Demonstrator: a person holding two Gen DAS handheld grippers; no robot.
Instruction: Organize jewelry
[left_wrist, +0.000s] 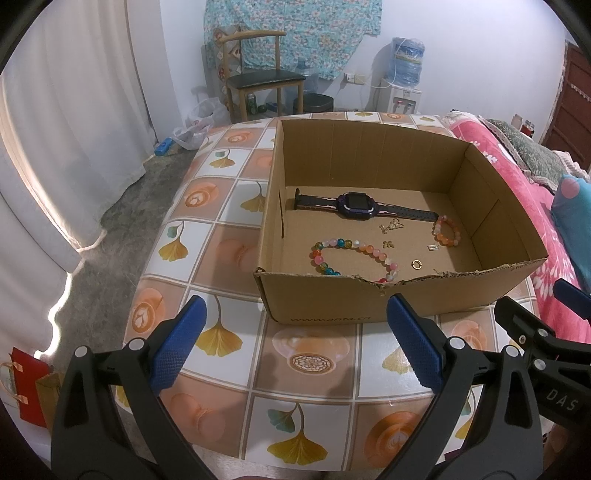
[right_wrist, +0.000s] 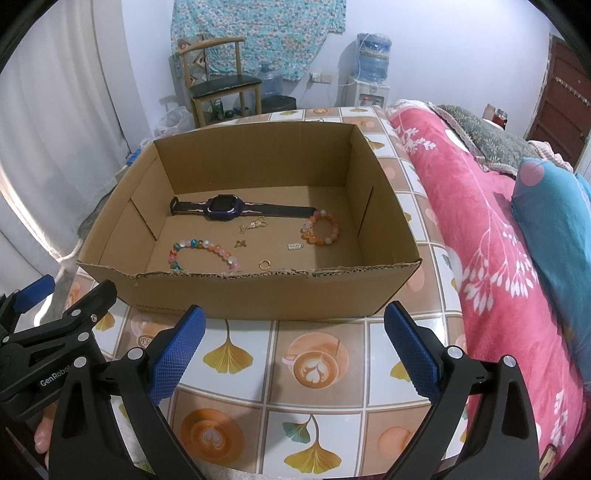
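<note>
Sitting inside the cardboard box (right_wrist: 258, 299) ahead of both tools, the watch (right_wrist: 225, 208) lies with its strap running crosswise to the fingers, while the left gripper (left_wrist: 295, 343) and right gripper (right_wrist: 293, 347) hover wide apart and empty over the table (right_wrist: 317, 406), about equally near.

We are in a lived-in bedroom at home.
We see a bed with a pink floral blanket (right_wrist: 480, 236) beside the tiled-pattern table (right_wrist: 317, 369), a wooden chair (left_wrist: 258, 74), a water dispenser (left_wrist: 404, 70) and white curtains (left_wrist: 74, 110).
</note>
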